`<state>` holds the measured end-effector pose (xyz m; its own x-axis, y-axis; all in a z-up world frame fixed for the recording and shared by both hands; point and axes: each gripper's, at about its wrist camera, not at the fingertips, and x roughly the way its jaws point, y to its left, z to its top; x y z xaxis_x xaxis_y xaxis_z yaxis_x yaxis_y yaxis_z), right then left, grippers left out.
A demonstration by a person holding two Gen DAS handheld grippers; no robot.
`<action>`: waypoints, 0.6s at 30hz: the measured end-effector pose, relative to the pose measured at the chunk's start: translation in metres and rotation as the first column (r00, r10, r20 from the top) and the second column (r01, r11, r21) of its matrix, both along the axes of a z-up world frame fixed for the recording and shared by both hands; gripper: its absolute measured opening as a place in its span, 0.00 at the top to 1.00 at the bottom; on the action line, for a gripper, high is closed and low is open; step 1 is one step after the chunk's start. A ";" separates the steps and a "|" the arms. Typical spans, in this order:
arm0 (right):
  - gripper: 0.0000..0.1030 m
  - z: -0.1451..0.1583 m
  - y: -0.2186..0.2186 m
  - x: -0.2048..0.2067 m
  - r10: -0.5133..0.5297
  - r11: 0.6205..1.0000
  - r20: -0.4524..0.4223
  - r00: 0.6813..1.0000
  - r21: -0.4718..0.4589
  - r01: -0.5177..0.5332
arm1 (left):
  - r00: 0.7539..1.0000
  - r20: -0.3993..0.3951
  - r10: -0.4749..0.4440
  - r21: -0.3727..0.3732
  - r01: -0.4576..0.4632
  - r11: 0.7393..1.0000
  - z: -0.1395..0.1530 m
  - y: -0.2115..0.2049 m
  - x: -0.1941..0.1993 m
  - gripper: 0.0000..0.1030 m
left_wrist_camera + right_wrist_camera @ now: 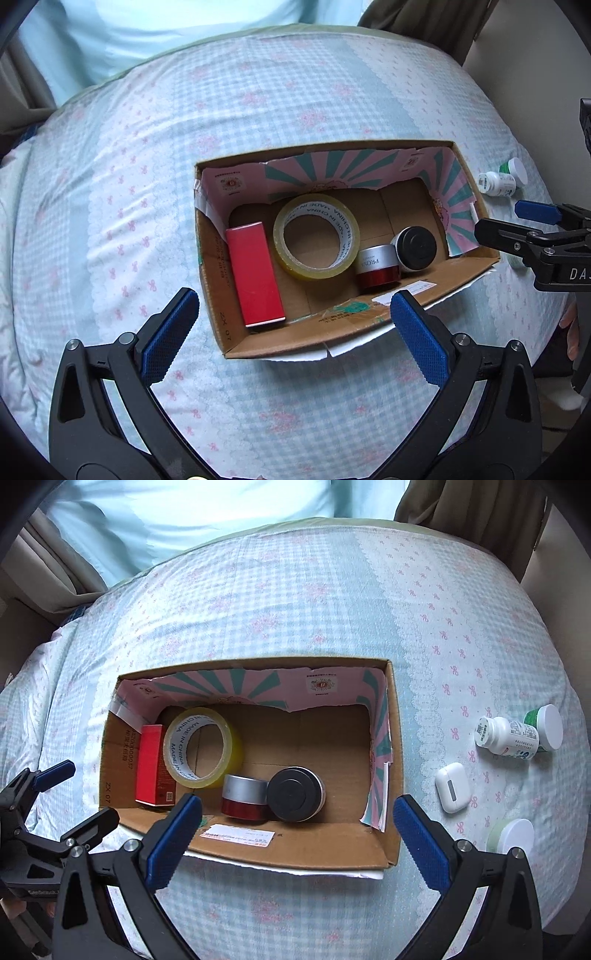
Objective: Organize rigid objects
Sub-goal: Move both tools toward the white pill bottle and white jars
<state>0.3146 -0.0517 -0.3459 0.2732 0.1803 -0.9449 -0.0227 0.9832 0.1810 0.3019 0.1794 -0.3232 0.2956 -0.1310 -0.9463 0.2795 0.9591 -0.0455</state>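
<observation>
On the bed [295,590], covered with a light blue checked quilt, stands an open cardboard box [391,842]. Four things are already inside it: a red carton [151,764] at the left end, a roll of clear packing tape [201,747] leaning next to it, a red jar with a silver lid [243,797], and a round tin with a black lid [295,794] which touches the jar. The right part of the box floor is free.

Outside, on the quilt to the right of the box, several things are not yet put away: a white earbud case [452,786], a white pill bottle [506,736] lying on its side, a green jar with a white lid [546,727] just behind it, and a pale green jar with a white lid [511,836] nearer to the viewer. So I judge the task about half done, with four items left to collect.

The left tongs [293,326] hang over the near left corner of the box, with the jaws spread wide and nothing between them. The right tongs [297,829] hang over the near wall of the box, also fully spread and empty. Probably the next step is for the right tongs to go to the items on the quilt.
</observation>
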 end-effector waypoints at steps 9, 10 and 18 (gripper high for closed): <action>0.00 0.069 -0.024 -0.037 -0.065 0.998 0.066 0.996 0.004 0.065 | 0.997 0.083 0.002 -0.005 -0.001 1.000 0.069 -0.015 -0.024 0.00; 0.00 0.076 -0.029 -0.043 -0.076 0.997 0.077 0.994 -0.001 0.076 | 0.996 0.089 0.006 -0.011 -0.006 1.000 0.076 -0.016 -0.027 0.00; 0.00 0.120 -0.089 -0.095 -0.116 0.990 0.145 0.983 -0.063 0.126 | 0.991 0.114 0.068 -0.084 -0.059 0.995 0.119 -0.049 -0.059 0.00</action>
<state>0.2199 -0.1403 -0.2257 0.4195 0.0710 -0.9050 0.0768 0.9906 0.1133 0.2429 0.1307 -0.2038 0.4137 -0.1827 -0.8919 0.2263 0.9695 -0.0937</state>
